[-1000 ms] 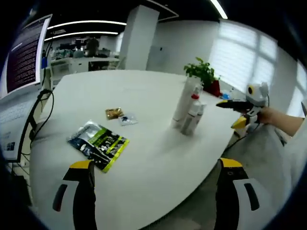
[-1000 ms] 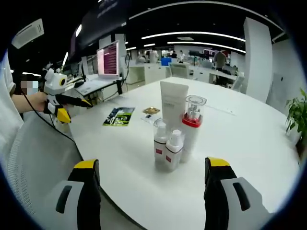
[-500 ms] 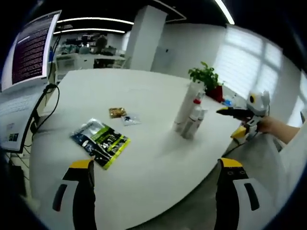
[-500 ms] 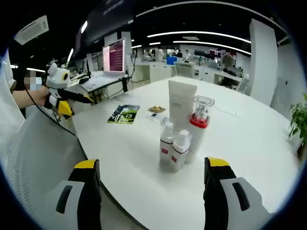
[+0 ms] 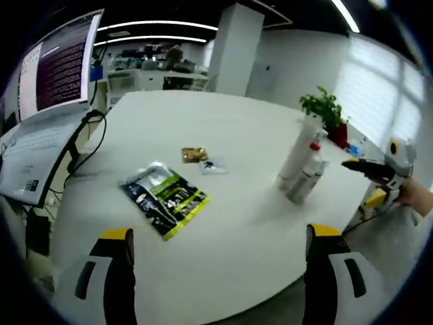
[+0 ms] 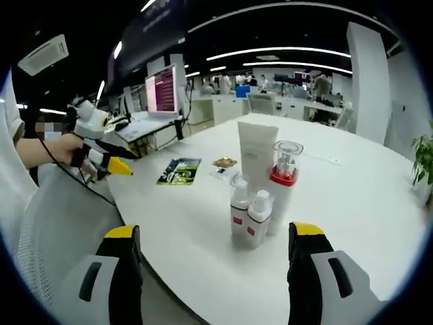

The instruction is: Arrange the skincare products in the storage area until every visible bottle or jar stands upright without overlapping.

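Four skincare containers are standing upright in a tight cluster on the white round tabletop [image 6: 352, 203]: a tall white flat-topped tube [image 6: 257, 153], a clear-capped pump bottle with a red collar [image 6: 283, 184], and two small white bottles with red labels [image 6: 247, 215] in front. In the right gripper view they are sitting straight ahead of the right tool [image 6: 211, 271], between the lines of its jaws and near its tips, their long axes vertical. In the left gripper view the same cluster [image 5: 301, 166] is lying well off to the right and farther across the tabletop, so the right tool is the nearer one. Whether the containers are touching is hard to tell. Both the right tool and the left tool [image 5: 215, 277] are gaping wide and gripping nothing. A green-and-black foil pouch [image 5: 165, 198] and two small sachets [image 5: 203, 159] are lying flat, well apart from the cluster.
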A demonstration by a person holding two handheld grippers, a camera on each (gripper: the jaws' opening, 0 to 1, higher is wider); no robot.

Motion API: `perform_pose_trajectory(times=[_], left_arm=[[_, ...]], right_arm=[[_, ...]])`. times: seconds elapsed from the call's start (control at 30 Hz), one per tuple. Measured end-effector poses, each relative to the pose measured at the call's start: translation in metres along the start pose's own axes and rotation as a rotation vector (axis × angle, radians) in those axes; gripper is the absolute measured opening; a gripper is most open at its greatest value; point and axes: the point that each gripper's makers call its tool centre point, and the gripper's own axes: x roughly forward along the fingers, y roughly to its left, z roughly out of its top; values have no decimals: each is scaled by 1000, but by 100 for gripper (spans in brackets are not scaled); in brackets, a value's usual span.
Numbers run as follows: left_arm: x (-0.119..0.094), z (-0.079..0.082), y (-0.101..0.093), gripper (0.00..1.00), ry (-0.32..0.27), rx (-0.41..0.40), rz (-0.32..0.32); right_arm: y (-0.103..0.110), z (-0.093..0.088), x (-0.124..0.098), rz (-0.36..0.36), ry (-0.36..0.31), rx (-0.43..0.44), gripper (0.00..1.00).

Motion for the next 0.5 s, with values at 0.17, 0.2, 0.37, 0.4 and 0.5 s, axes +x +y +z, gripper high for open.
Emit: perform_pose_trajectory(times=[0.17, 0.2, 0.37, 0.4, 0.5], left_arm=[[17, 2, 12, 99, 18, -67, 108], [20, -1, 12, 99, 36, -82, 112], [38, -1, 17, 99, 52, -113, 162], [40, -1, 17, 99, 66, -117, 174], [48, 0, 19, 99, 77, -138, 203]], right_arm=[[-6, -3, 0, -27, 7, 22, 89], [-8, -11, 0, -36, 48, 21, 88], [-3, -17, 3, -4, 71, 56, 89], [-2, -14, 3, 2, 55, 62, 90], [1, -14, 5, 5, 63, 43, 91]])
